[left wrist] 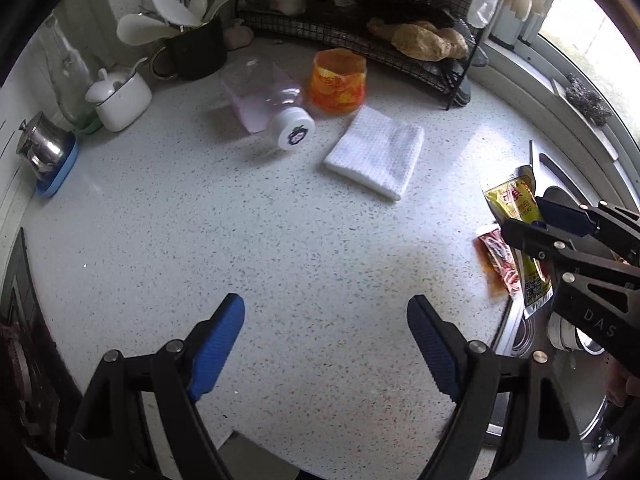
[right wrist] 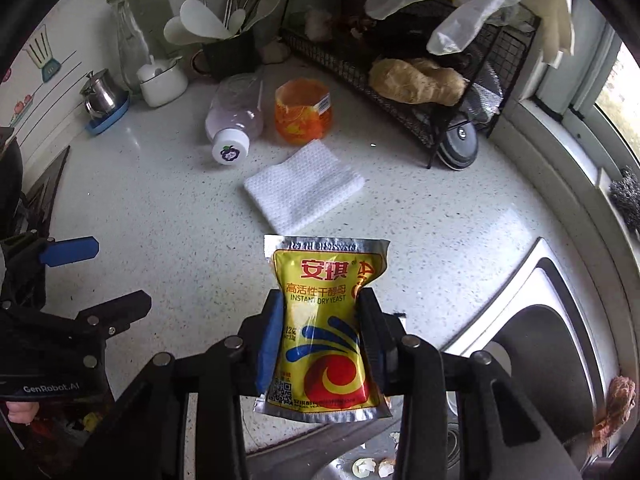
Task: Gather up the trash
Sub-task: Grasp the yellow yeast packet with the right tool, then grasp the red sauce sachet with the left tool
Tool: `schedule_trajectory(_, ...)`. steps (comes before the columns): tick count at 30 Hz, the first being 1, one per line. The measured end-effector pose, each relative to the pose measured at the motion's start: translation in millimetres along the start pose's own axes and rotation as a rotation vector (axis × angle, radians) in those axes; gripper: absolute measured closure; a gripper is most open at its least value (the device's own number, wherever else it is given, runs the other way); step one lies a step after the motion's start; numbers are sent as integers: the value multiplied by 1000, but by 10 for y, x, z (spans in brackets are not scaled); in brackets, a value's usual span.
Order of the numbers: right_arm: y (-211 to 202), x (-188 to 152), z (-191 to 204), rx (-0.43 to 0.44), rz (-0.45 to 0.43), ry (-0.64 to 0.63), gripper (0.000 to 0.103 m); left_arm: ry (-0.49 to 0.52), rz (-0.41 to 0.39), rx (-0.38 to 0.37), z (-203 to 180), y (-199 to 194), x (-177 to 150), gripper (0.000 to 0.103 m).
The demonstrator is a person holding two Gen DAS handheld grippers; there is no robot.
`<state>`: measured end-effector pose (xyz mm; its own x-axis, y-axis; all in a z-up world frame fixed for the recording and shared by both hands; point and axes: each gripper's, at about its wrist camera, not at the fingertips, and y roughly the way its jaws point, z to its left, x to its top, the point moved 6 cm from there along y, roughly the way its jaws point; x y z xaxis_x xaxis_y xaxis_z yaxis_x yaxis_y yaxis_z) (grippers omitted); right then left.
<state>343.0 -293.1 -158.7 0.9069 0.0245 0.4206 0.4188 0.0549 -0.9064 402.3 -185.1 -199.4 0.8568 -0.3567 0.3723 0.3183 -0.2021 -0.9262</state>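
Observation:
My right gripper is shut on a yellow instant dry yeast packet, which is pinched at its waist and held above the speckled counter. The left wrist view shows the same gripper and packet at the right edge. A red torn wrapper lies on the counter just under them, by the sink rim. My left gripper hangs open over bare counter with nothing between its blue pads; it also shows at the left of the right wrist view.
Toward the back lie a capped plastic bottle on its side, an orange plastic cup and a folded white cloth. A wire rack stands at the back. The steel sink holds eggshells.

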Motion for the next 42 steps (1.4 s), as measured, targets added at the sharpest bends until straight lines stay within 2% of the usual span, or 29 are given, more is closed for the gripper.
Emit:
schedule_trajectory(5,-73,-255,-334,-40,27,106,68,100,3,-50,-447,44,141,21)
schedule_trajectory(11,-85,-532,-601,-69,57,224,67,181,54,-116,-848,252,221,21)
schedule_trajectory(17,-8,-708,-890,-90,84,307,67,183,140,-206,-1198,448,224,21)
schedule_trajectory(24,157,-825,-1120,-86,120,351,67,160,198,-203,-1405,756,238,21)
schedule_trajectory(26,202,-841,-1171,-81,130,356,67,163,197,-181,-1426,854,275,21)
schedule_trajectory(27,248,-838,-1175,-88,168,379,67,169,193,-158,-1435,899,287,21)
schedule_trajectory(33,358,-886,-1257,-73,184,389,67,158,186,-95,-1495,1031,363,22)
schedule_trajectory(35,367,-904,-1276,-65,186,396,67,146,170,-55,-1488,1032,390,33)
schedule_trajectory(39,384,-928,-1340,-54,178,414,67,134,181,-30,-1574,1054,405,39)
schedule_trajectory(42,380,-956,-1377,-51,175,432,67,170,157,-25,-1685,1005,370,63)
